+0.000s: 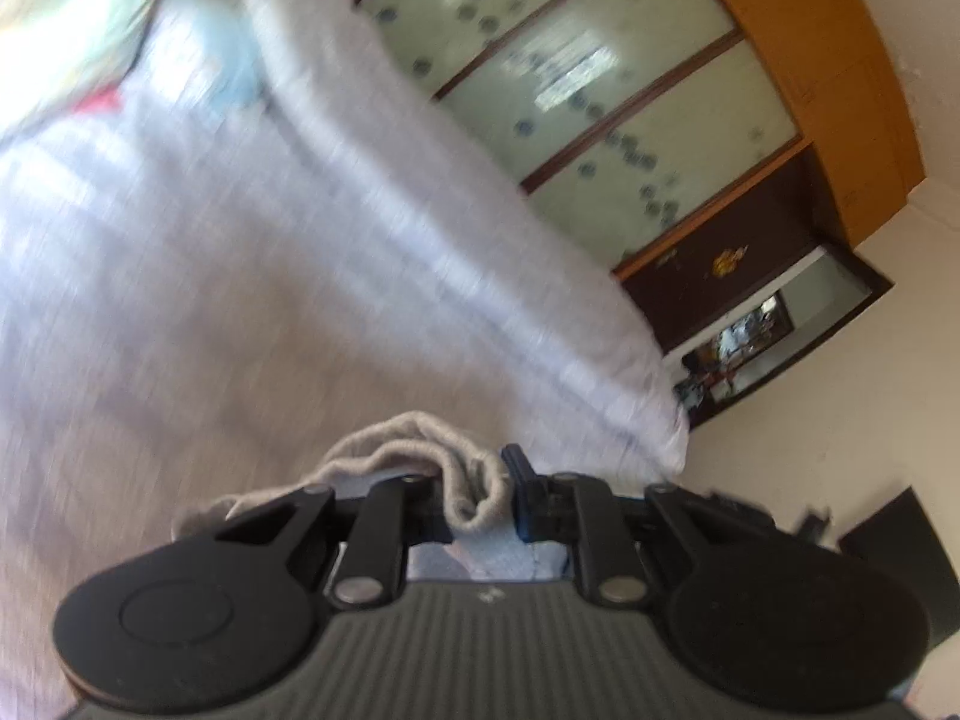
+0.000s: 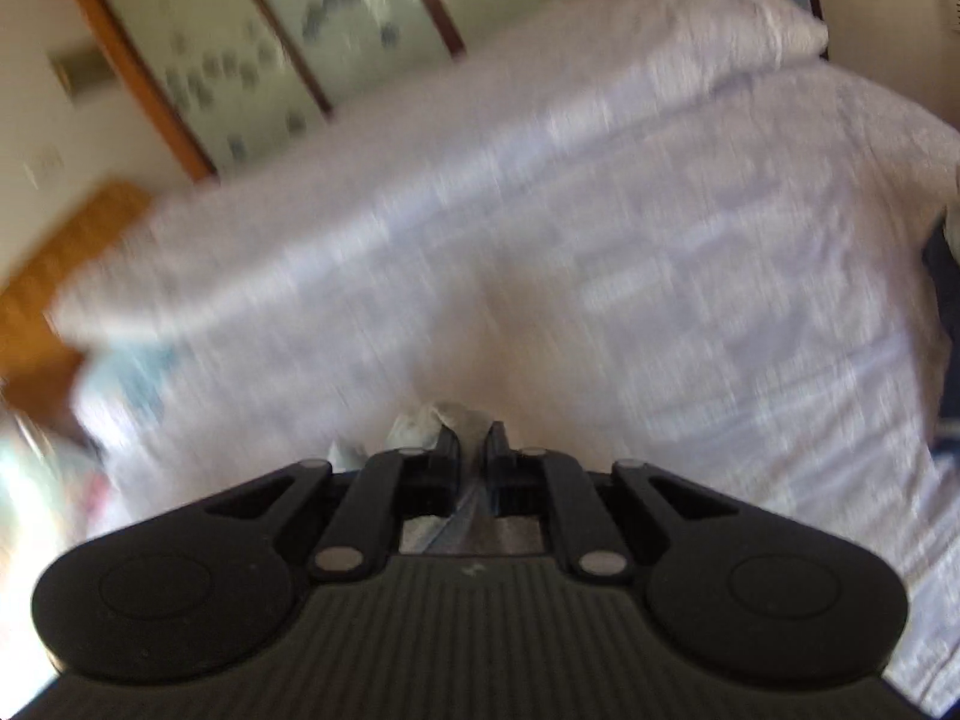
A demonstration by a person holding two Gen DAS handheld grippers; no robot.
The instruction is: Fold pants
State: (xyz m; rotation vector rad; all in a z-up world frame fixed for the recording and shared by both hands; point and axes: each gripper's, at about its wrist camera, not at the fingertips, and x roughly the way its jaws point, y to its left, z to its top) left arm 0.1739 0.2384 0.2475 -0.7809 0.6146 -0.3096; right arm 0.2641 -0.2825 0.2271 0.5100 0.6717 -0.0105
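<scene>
Both views are motion-blurred. In the left wrist view my left gripper [image 1: 480, 495] is shut on a bunched edge of the light grey pants [image 1: 414, 444], which loops over the fingers and hangs below them. In the right wrist view my right gripper [image 2: 474, 456] is shut on another bit of the pants [image 2: 429, 420]; only a small pale fold shows above the fingertips and a strip between them. Both grippers are held above a bed with a white-lilac cover [image 1: 240, 276]. The rest of the pants is hidden under the grippers.
The bed cover [image 2: 600, 240] fills most of both views. A wardrobe with frosted glass panels [image 1: 570, 78] and orange wood frame [image 1: 840, 90] stands beyond the bed. A blue and red item [image 1: 228, 60] lies at the bed's far end. A dark object [image 2: 945, 300] borders the bed's right side.
</scene>
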